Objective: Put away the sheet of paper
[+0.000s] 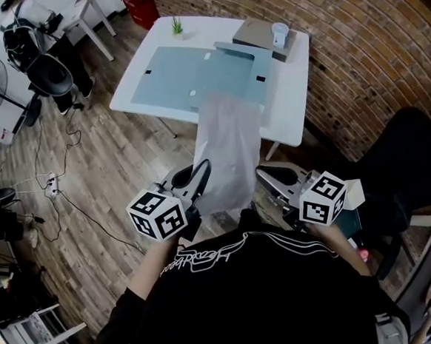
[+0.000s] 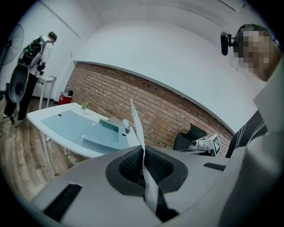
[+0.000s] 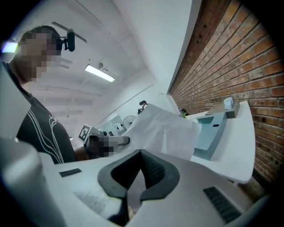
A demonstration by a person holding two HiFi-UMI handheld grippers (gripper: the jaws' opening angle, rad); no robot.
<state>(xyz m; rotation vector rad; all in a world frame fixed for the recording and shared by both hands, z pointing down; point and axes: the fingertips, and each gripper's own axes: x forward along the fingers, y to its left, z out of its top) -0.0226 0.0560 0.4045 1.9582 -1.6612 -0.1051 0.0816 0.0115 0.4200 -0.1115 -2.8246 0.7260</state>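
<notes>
Head view: sheet of paper (image 1: 229, 146) held in the air, its long axis running forward toward the table (image 1: 293, 102). Left gripper (image 1: 200, 172) and right gripper (image 1: 269, 177) each clamp a near corner.

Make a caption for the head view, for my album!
Left gripper and right gripper both pinch one sheet of paper in front of the white table.

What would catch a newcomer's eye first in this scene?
The sheet of paper is held in mid-air in front of the person, pinched at either side by the left gripper and right gripper. Beyond it stands a white table with a pale blue mat, beside a brick wall.
</notes>
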